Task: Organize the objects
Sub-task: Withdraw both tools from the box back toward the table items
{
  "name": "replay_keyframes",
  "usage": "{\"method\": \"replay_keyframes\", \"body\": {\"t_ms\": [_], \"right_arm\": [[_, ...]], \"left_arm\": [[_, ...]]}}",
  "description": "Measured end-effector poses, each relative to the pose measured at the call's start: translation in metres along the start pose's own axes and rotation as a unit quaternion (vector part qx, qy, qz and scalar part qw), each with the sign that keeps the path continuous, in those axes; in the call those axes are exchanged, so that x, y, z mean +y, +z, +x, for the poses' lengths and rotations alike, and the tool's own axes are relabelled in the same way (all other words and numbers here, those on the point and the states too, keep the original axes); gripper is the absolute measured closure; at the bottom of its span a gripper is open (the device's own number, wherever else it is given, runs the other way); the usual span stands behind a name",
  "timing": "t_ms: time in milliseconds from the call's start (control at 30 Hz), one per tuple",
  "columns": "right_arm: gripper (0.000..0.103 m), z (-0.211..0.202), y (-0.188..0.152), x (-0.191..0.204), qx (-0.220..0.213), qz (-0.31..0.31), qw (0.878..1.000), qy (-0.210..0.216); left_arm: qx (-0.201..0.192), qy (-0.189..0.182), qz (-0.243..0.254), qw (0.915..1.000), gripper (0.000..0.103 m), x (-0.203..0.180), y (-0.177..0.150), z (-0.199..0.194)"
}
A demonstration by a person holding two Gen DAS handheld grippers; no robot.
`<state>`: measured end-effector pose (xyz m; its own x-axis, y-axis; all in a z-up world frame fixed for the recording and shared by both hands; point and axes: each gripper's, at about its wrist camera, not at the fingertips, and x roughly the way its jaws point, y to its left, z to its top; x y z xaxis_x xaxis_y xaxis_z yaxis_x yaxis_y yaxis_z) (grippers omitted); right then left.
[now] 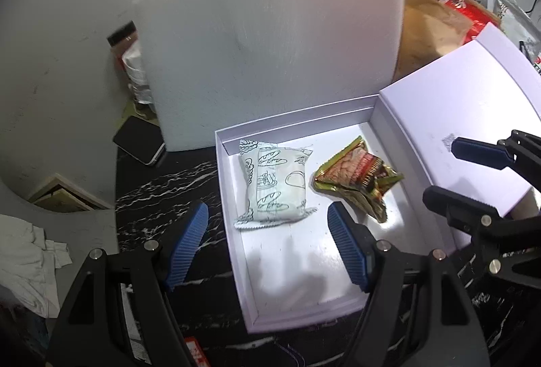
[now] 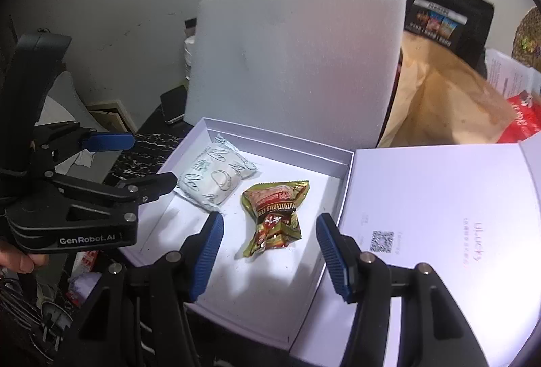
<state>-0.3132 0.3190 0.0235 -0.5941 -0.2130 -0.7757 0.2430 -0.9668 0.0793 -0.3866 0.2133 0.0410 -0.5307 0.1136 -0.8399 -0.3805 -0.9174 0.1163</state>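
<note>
Snacks, white pouch and gold packet, inside white box; left gripper and right gripper released, empty; probably closing lid next.

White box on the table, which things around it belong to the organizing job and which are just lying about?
Part of the job:
white box
white bread packet
gold snack packet
open lid

Just lying about:
foam sheet
phone
brown paper bag
</note>
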Motion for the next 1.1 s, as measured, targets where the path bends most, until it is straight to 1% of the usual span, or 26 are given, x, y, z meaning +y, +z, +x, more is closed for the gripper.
{"method": "replay_keyframes", "body": {"t_ms": [367, 567, 667, 933, 1100], "right_arm": [[0.045, -0.061, -0.010, 0.021, -0.034, -0.021, 0.999, -0.001], [0.045, -0.085, -0.018, 0.037, -0.046, -0.036, 0.998, 0.003], [0.045, -0.096, -0.024, 0.045, -0.050, -0.044, 0.998, 0.004], [0.045, -0.120, -0.048, 0.063, -0.055, -0.057, 0.997, 0.015], [0.045, -0.129, -0.065, 0.075, -0.053, -0.068, 0.996, 0.022]], "left_arm": [[-0.031, 0.017, -0.014, 0.9993, 0.031, 0.000, -0.023, -0.070], [-0.042, 0.027, -0.020, 0.9986, 0.031, 0.000, -0.042, -0.103], [-0.040, 0.026, -0.030, 0.9984, 0.031, 0.001, -0.053, -0.115], [-0.046, 0.046, -0.038, 0.9972, 0.031, 0.000, -0.097, -0.148], [-0.043, 0.044, -0.052, 0.9967, 0.031, 0.001, -0.130, -0.161]]}}
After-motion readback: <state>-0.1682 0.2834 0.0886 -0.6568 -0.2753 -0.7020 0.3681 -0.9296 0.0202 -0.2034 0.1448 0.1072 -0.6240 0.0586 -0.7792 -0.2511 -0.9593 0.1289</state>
